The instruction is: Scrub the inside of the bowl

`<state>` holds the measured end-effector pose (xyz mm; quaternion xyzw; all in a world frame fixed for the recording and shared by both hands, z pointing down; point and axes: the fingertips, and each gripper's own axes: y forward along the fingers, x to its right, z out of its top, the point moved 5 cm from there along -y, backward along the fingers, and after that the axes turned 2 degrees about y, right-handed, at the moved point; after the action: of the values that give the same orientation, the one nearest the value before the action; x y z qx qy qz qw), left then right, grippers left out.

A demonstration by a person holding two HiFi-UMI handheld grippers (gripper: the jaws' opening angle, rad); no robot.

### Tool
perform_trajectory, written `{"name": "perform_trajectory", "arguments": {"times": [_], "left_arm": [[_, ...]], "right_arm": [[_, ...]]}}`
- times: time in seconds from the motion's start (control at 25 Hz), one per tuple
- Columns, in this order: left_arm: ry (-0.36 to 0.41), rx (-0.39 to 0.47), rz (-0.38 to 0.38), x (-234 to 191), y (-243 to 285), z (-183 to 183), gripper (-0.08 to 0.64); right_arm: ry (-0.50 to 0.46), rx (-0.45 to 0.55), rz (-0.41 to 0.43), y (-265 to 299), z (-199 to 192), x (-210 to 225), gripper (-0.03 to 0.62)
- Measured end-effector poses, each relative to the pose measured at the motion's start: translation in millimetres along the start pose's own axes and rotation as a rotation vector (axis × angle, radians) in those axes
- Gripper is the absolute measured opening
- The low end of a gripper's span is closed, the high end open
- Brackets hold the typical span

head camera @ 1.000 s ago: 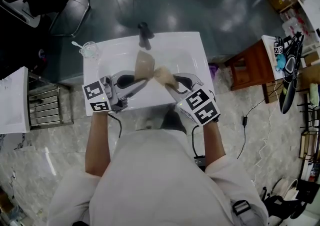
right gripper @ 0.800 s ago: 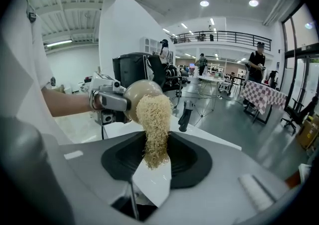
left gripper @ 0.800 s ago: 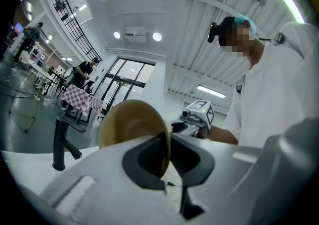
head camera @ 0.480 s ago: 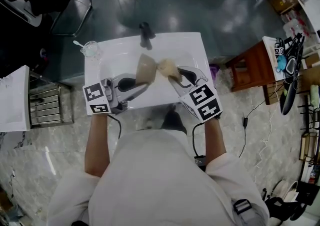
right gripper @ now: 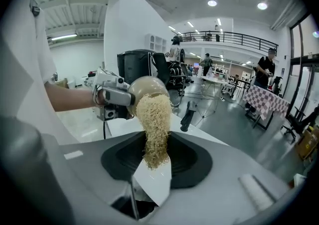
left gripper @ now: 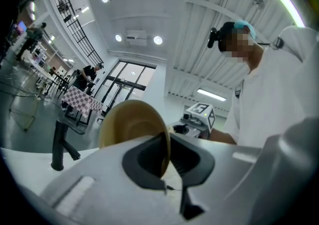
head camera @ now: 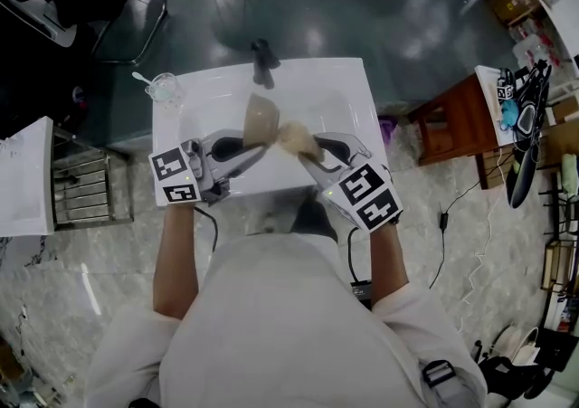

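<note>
**Bowl (head camera: 261, 118) scrub at the sink**

The bowl is held up on its edge over the white tabletop (head camera: 348, 80). Its rim is pinched tight by the jaws of the left gripper (head camera: 246, 151). A scrubber (head camera: 294, 136) is clamped in the jaws of the right gripper (head camera: 310, 150) and touches the bowl. The bowl should be held still while the scrubber is rubbed round inside. Nothing is seen in the bowl. A spoon (head camera: 140, 80) stands in the glass (head camera: 163, 90).

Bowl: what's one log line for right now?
left gripper: shut on rim of bowl | right gripper: shut on scrubber | scrubber: touching bowl | place: over white sink
</note>
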<state>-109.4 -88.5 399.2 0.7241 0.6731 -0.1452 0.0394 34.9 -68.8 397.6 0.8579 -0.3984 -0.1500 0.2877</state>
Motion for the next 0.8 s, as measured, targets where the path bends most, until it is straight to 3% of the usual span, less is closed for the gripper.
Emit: {"name": "perform_trajectory", "arguments": {"times": [0.36,0.56,0.8], "left_arm": [[0.028,-0.012,-0.04,15,7,4,0.011],[0.065,-0.031,-0.029,15,10,11,0.012],[0.052,-0.043,-0.01,10,13,6,0.012]], "right_arm": [[-0.083,-0.019,-0.128,-2,10,23,0.137],[-0.071,-0.063,-0.1,7,-4,17,0.137],[-0.071,-0.024,-0.067,-7,0,7,0.137]]}}
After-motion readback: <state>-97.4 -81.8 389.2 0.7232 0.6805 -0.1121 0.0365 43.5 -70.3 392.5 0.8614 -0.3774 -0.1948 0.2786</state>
